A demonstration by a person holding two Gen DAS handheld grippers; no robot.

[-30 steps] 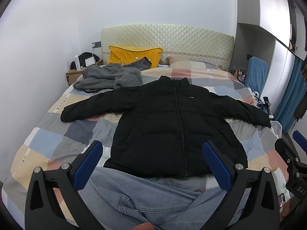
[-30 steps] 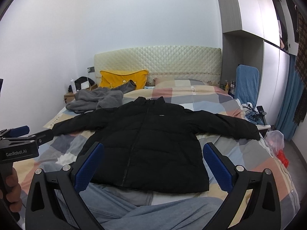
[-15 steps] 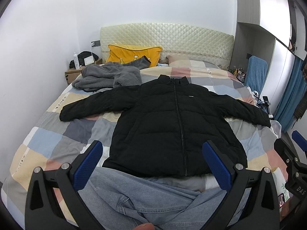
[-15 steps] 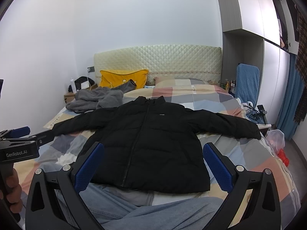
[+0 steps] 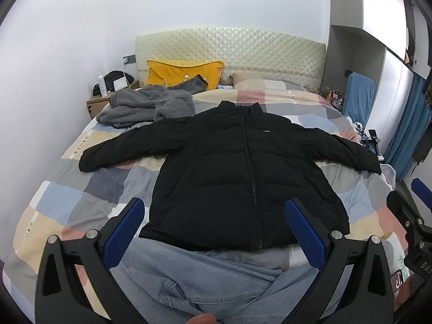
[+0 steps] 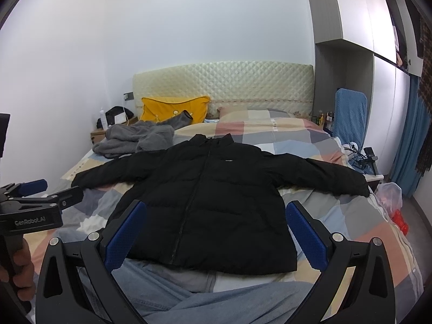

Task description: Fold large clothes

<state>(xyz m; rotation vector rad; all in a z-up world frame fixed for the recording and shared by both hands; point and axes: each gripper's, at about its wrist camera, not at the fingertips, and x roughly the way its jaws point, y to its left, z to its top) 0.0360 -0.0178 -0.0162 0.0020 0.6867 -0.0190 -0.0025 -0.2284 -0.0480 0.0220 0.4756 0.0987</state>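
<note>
While the jacket [image 5: 243,178] lies flat, collar away from us, sleeves spread crosswise, we hold left gripper [image 5: 213,232] and right gripper [image 6: 216,232] wide open and empty above its hem.

A home bedroom: a bed [image 6: 310,145] with a patchwork quilt fills the room, its padded headboard [image 6: 224,86] against the far wall, a yellow pillow [image 6: 172,108] before it, probably a bedside table [image 5: 98,102] far left, tall wardrobes [image 6: 388,94] right.

Checked bed [image 5: 67,199], black jacket [image 5: 243,178] spread flat, grey fleece [image 5: 145,105], yellow pillow [image 5: 183,73], jeans [image 5: 205,280]
</note>
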